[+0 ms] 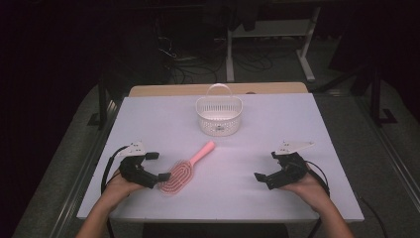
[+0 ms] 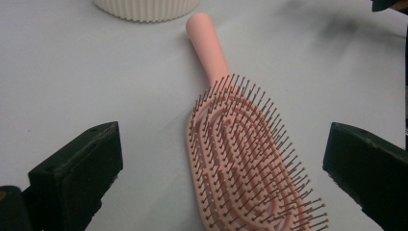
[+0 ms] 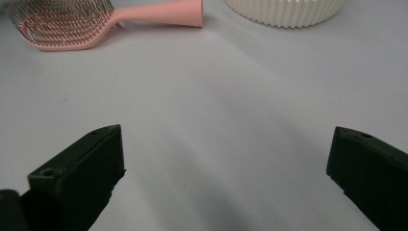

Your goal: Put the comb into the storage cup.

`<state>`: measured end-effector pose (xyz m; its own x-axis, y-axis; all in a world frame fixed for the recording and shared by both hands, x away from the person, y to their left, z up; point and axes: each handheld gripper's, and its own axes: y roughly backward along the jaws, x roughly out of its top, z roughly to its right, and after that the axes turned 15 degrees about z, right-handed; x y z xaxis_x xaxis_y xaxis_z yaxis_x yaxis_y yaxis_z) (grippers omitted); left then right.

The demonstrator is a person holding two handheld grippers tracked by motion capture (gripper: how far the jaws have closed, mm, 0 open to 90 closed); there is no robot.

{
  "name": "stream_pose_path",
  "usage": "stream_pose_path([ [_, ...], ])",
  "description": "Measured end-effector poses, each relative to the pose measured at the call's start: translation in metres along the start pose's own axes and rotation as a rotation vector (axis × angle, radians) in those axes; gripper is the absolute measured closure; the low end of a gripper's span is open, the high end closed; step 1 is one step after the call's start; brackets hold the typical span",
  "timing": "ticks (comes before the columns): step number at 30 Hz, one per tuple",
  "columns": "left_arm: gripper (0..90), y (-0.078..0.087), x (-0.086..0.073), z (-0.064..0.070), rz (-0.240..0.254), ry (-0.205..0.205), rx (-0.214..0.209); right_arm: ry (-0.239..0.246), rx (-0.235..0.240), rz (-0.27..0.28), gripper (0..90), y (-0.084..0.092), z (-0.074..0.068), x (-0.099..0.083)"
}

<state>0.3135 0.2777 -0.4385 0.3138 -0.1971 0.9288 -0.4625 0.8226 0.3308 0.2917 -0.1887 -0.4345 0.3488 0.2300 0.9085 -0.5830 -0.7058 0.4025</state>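
A pink hairbrush lies bristles up on the white table, its handle pointing toward a white ribbed basket at the back middle. My left gripper stands open at the brush's head. In the left gripper view the brush lies between the wide jaws, apart from both, with the basket beyond. My right gripper is open at the front right with nothing between its jaws. The right gripper view shows that gripper over bare table, the brush and the basket far off.
The basket has a thin hoop handle standing upright. A wooden strip runs along the table's far edge. Dark floor with cables and desk legs lies beyond it. The person's hands rest near the table's front edge.
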Motion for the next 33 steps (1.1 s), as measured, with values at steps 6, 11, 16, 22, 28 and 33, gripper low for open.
stream_pose_path([
  [6,0.4,-0.001,0.001,-0.001,-0.001,0.009,0.006,-0.004,0.003,0.003,0.0,0.001,0.001,0.001],
  [11,0.8,-0.001,0.003,-0.001,-0.003,0.012,0.006,-0.009,0.006,0.011,0.0,0.002,0.001,0.001],
  [16,0.9,-0.003,0.005,-0.002,-0.005,0.021,0.006,-0.005,0.012,0.010,0.0,0.000,0.001,0.002],
  [22,6.6,-0.005,0.009,-0.004,-0.002,0.029,0.015,-0.005,0.016,0.012,0.0,0.000,0.001,0.002],
  [28,15.1,-0.009,0.011,-0.005,0.000,0.035,0.021,-0.006,0.021,0.013,0.0,0.001,0.000,0.003],
  [33,24.8,-0.011,0.013,-0.005,-0.003,0.034,0.023,-0.007,0.021,0.013,0.0,0.001,0.001,0.002],
])
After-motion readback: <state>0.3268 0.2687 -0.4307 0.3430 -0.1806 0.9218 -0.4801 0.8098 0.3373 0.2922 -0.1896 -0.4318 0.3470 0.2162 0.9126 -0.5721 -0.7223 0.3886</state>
